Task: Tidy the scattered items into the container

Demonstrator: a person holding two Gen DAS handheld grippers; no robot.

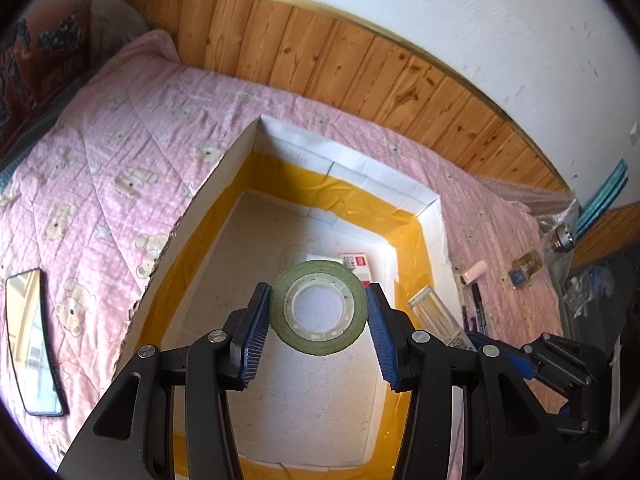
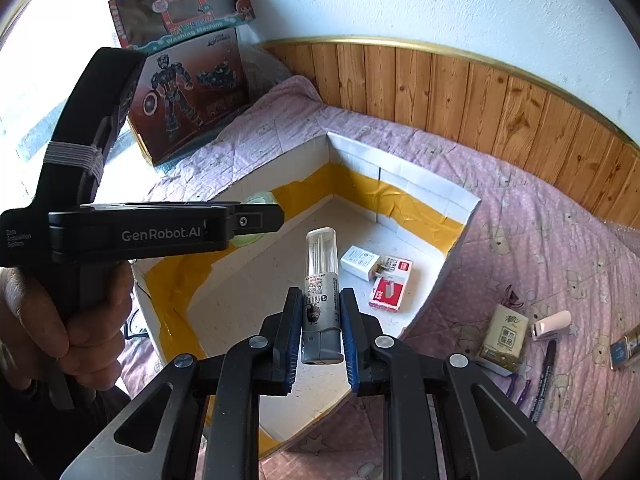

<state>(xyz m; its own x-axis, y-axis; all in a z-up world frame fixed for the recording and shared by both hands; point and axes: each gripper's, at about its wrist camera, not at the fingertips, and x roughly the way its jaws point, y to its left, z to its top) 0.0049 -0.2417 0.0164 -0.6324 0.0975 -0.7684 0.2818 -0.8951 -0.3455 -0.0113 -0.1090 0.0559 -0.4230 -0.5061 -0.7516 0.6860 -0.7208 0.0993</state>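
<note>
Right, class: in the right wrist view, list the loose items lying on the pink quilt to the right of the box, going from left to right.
Tissue packet → black marker → small pink-white cylinder → blue-labelled bottle at the frame's edge.

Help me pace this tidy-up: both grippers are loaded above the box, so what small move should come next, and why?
Probably lower a little and release. The left gripper holds the green tape roll and the right gripper the clear-capped tube, both already inside the rim of the white box, above bare floor beside the charger and red packet.
</note>
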